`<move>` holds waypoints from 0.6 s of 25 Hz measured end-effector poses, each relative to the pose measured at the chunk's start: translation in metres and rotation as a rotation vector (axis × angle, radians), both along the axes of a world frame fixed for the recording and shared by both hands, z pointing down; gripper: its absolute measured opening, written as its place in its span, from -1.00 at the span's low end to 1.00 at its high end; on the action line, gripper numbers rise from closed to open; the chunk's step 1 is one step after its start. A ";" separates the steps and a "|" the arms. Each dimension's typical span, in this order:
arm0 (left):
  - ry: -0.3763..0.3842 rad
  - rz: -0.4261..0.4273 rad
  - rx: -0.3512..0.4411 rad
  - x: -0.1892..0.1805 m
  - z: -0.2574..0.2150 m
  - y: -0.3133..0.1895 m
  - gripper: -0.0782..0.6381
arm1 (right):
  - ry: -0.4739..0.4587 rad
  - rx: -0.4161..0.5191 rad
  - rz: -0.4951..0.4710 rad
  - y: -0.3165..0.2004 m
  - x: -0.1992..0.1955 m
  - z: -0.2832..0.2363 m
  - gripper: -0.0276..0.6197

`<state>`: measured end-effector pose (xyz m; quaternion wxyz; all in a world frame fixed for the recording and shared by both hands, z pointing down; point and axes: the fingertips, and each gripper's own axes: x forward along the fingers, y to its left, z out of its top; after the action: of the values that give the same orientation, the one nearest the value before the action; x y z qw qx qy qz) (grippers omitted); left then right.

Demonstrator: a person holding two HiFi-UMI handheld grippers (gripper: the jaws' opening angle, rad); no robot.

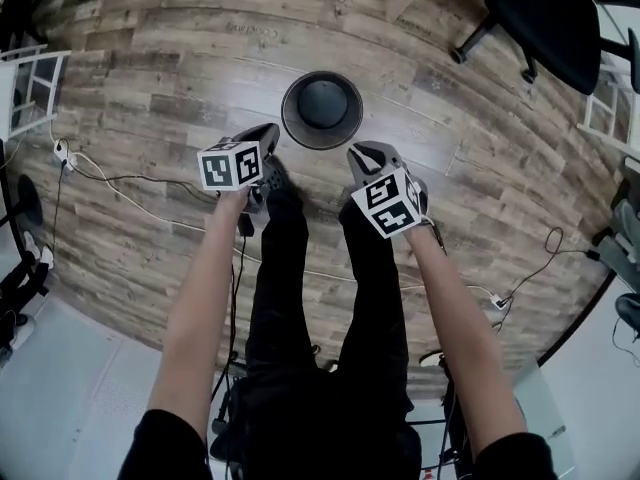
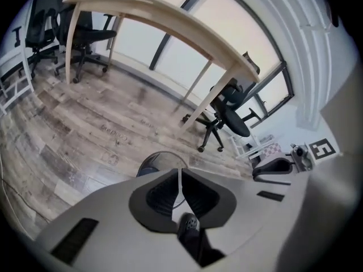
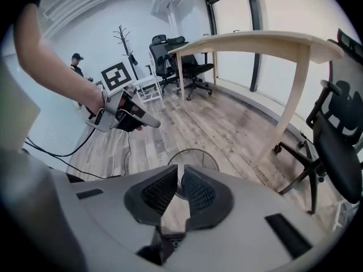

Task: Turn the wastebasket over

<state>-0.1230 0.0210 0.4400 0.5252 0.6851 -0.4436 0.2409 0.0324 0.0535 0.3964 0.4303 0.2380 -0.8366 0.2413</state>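
Observation:
A round dark mesh wastebasket (image 1: 322, 108) stands on end on the wood floor, just ahead of the person's feet. From above it shows as a ring around a darker centre. Both grippers hang in the air above the floor, short of the basket and apart from it. My left gripper (image 1: 268, 134) is shut with nothing between its pads; in its own view the jaws (image 2: 180, 174) meet over the basket (image 2: 154, 162). My right gripper (image 1: 362, 154) is also shut and empty, and the basket's rim (image 3: 195, 153) shows beyond its jaws (image 3: 180, 173).
A pale wooden desk (image 3: 266, 41) stands beyond the basket, with black office chairs (image 1: 540, 18) around it. Cables (image 1: 130, 193) trail over the floor on both sides. A white rack (image 1: 30, 88) is at the far left. The person's dark-trousered legs (image 1: 300, 298) are below the grippers.

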 end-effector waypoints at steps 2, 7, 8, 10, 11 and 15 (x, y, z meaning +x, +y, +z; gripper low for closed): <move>0.018 -0.004 0.043 0.006 -0.038 -0.009 -0.70 | -0.011 0.023 0.013 -0.007 0.000 -0.029 -0.74; 0.083 -0.024 0.150 0.014 -0.133 -0.020 -0.72 | -0.030 0.073 0.068 -0.023 0.001 -0.099 -0.75; 0.092 -0.028 0.173 0.013 -0.152 -0.023 -0.73 | -0.038 0.086 0.081 -0.028 0.001 -0.114 -0.75; 0.121 -0.040 0.229 0.013 -0.191 -0.032 -0.73 | -0.061 0.133 0.109 -0.044 0.000 -0.148 -0.76; 0.143 -0.048 0.262 0.013 -0.210 -0.038 -0.73 | -0.076 0.160 0.123 -0.052 0.000 -0.165 -0.77; 0.212 -0.085 0.358 0.005 -0.288 -0.035 -0.73 | -0.157 0.203 0.176 -0.049 -0.010 -0.228 -0.78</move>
<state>-0.1182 -0.0135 0.1523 0.4484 0.7698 -0.4500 0.0623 0.0228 0.0041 0.1681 0.3146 0.3333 -0.8635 0.2104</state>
